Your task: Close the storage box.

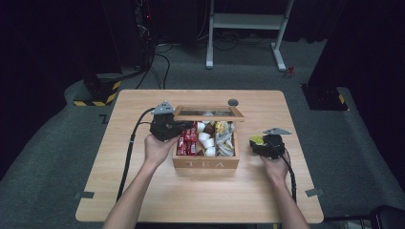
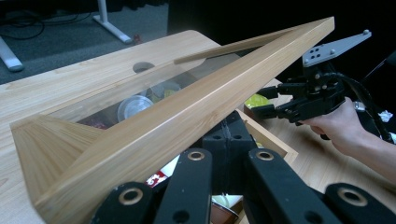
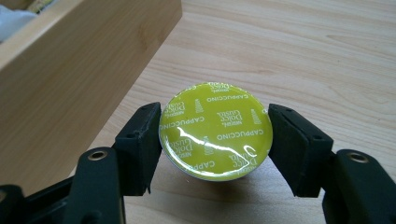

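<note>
The right gripper (image 3: 215,140) is clamping a round coffee capsule with a glossy lime-green foil top (image 3: 215,136), its two black jaws pressed against opposite sides of the rim, open just as wide as the capsule. It is holding the capsule just above the light wooden table (image 3: 303,51), close beside the outer right wall of the rectangular wooden tea box (image 1: 205,163); in the high view the capsule (image 1: 258,140) is showing as a yellow-green spot at the gripper's tip, outside the box.

The left gripper (image 1: 184,126) is working at the box's hinged wooden-framed lid with a clear window (image 2: 187,107), apparently propping it up at a tilt; its own view is looking under the frame, and I cannot tell how far its jaws are parted or whether they are pinching the frame.

Judging by this, the step in hand is carrying the capsule to or from the open box while the lid is being kept up. If it is going in, the next move calls for lifting it over the right wall and lowering it into a free spot among the white cups and packets, without letting the lid drop.

The foil is looking smooth and unpunctured, printed with repeated white "Dolce Gusto Cappuccino" lettering, and is reflecting the light.
</note>
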A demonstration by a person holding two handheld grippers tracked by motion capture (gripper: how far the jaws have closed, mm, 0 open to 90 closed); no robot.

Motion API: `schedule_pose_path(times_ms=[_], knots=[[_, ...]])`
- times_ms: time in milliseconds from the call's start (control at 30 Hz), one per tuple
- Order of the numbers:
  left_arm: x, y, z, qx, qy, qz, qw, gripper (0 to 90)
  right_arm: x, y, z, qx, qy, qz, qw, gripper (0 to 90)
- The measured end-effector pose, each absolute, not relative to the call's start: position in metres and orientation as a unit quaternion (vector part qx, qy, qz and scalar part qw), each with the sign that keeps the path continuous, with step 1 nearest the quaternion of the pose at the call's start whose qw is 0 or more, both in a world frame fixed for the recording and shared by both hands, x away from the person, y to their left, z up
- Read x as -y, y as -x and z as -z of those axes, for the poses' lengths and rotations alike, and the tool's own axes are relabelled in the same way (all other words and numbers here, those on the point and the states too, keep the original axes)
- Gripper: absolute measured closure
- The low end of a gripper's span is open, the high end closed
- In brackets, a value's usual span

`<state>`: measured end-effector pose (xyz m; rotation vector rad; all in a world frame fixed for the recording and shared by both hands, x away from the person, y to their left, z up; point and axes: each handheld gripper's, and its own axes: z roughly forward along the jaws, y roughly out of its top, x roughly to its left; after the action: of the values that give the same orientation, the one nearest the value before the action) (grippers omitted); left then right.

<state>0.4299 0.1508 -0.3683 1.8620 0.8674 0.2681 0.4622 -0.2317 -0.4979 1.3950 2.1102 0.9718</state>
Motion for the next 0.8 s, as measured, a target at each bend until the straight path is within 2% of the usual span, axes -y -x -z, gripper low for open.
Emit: schedule_pose_path(times_ms=[333, 600, 800], knots=[[-0.151, -0.428, 0.37, -0.358, -0.775, -0.111, 0.509, 90.0, 0.227, -0.464, 0.503, -0.769, -0.496, -0.342, 0.214, 36.9], [-0.151, -0.428, 0.371, -0.358, -0.769, -0.11, 0.519, 90.0, 0.227, -0.465, 0.506, -0.77, -0.499, -0.343, 0.2, 22.9], [-0.148, -0.427, 0.373, -0.356, -0.769, -0.108, 0.519, 90.0, 0.231, -0.458, 0.496, -0.762, -0.493, -0.367, 0.202, 20.6]])
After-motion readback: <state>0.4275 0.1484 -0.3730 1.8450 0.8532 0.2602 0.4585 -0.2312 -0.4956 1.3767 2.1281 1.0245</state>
